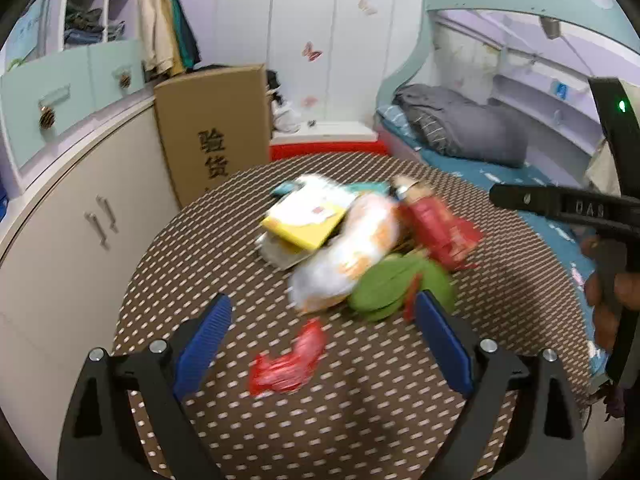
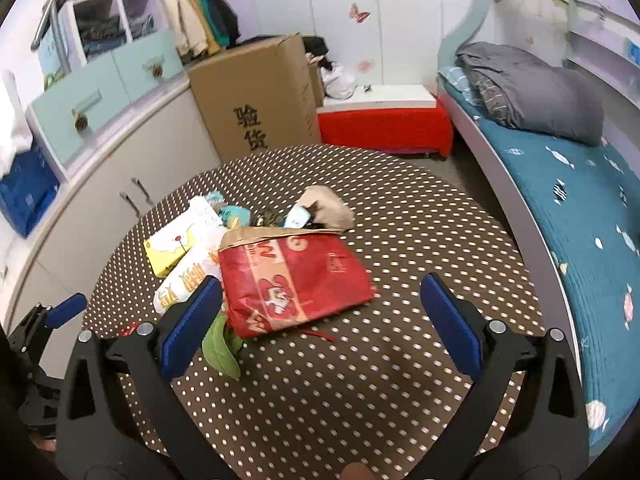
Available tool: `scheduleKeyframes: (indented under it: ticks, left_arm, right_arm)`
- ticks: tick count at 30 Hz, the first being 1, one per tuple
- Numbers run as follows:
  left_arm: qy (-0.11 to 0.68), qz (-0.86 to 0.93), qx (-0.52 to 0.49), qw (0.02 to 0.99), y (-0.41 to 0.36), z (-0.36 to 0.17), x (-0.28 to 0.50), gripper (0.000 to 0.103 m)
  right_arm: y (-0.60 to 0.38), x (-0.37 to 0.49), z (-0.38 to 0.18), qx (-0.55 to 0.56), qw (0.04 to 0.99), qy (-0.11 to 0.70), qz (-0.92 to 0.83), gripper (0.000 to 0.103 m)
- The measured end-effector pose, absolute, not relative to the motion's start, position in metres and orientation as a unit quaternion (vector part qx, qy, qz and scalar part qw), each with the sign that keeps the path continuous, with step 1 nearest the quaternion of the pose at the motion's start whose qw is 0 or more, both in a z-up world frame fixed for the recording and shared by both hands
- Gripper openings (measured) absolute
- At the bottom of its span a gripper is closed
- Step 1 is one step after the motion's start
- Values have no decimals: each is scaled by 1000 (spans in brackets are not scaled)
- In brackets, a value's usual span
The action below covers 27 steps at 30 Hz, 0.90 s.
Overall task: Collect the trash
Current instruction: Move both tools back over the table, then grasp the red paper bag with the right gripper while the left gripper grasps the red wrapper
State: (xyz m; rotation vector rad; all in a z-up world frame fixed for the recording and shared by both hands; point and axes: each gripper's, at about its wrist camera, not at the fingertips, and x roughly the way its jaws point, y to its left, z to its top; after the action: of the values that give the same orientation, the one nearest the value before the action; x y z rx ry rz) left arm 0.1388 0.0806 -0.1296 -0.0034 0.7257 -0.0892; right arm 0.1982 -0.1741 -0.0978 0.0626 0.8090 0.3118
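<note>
Here the trash sits heaped near the middle of a round table (image 2: 400, 380) covered in a brown cloth with pale dots. In the right wrist view the biggest piece is a red paper bag (image 2: 296, 280) lying flat, its open mouth turned to the far side, with a crumpled tan paper (image 2: 328, 206) just beyond it. To its left lie a yellow-and-white packet (image 2: 176, 246) and a white wrapper with orange print (image 2: 188, 280), touching each other, and a green leaf (image 2: 222, 350) pokes out from under the bag's near edge. The right gripper (image 2: 320, 328) is spread wide and holds nothing; its left finger stands in front of the bag's near left corner. In the left wrist view the picture is blurred, yet the left gripper (image 1: 324, 340) also shows wide and empty, and a small crumpled red wrapper (image 1: 290, 360) lies on the cloth between its fingers, apart from the heap. Far behind the table stand a tall cardboard box (image 2: 256, 96) against the left-hand cabinets, a red bench (image 2: 384, 128), and a bed (image 2: 560, 184) on the right with grey bedding.
</note>
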Motion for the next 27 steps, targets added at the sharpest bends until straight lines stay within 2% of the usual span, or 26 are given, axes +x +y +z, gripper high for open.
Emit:
scheduleKeyframes:
  ticks: [14,16,18,19,20,21,27]
  left_arm:
    - [400,-58,2,915,106,-171,154,88]
    - [410,-65,1,910,105,-175,159,74]
    - [430,-78,-11,899,106,-183,165,42]
    - [429,-78,-11,900,105,-183,165,40]
    - [430,-83,-11,899,104,-183,165,34]
    - [430,-88,-13,898,104,-183,164,31]
    - [428,-82,-33,899,104,-183,164,25]
  right_arm:
    - [-111,228,-129,-49,893,420,156,97]
    - [-104,231,-133,-66,892,420,153,97]
    - [-104,234,-136,-73,894,418,141,97]
    - [-106,235,-138,-65,894,421,142,93]
    - [-108,236,-140,-56,892,424,146,76]
    - [-112,236,-141,-46,891,427,150,68]
    - [-141,221,-127,0,898,405,174,51]
